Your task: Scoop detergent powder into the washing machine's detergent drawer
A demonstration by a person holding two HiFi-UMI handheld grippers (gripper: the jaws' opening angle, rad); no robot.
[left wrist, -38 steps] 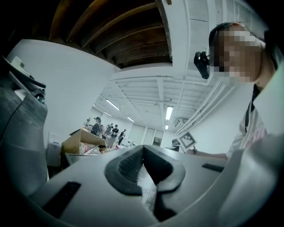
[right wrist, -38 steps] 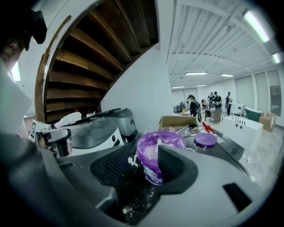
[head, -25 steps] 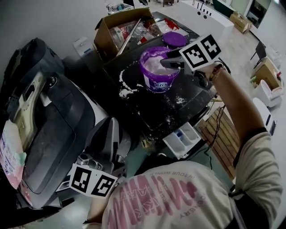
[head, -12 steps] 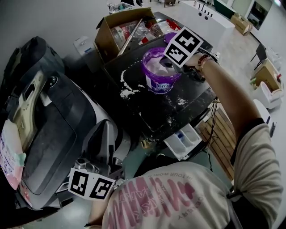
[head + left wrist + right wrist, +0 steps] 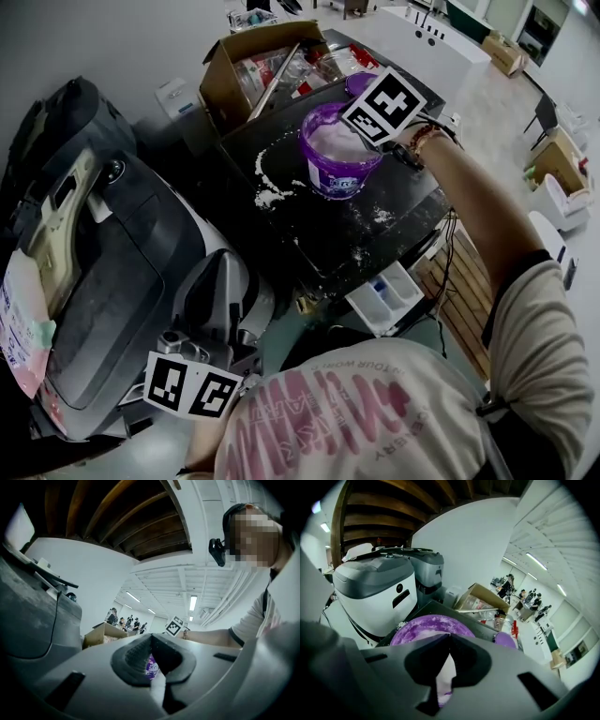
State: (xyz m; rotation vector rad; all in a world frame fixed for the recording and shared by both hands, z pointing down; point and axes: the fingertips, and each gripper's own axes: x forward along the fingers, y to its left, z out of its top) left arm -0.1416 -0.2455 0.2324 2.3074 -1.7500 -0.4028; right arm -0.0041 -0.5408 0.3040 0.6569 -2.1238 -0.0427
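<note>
Right gripper [image 5: 449, 637] has just been closing. Its jaws are tip to tip right over the purple tub [image 5: 339, 171], angled down at the white powder [image 5: 328, 139] inside. Can't tell if anything thin is pinched between them. Left gripper [image 5: 151, 635] is pinched together too, nothing in it, hanging low off the front-left corner of the washer top [image 5: 309, 234]. The tub sits toward the back of that black top, near the right edge. The drawer [image 5: 386, 295] is pulled out below the front edge, well apart from the tub, with bare top between. Spilled powder [image 5: 270, 195] lies left of the tub. A cardboard box [image 5: 246, 70] and purple lid [image 5: 359, 84] crowd the back edge, and a big grey machine [image 5: 112, 253] hugs the left edge.
</note>
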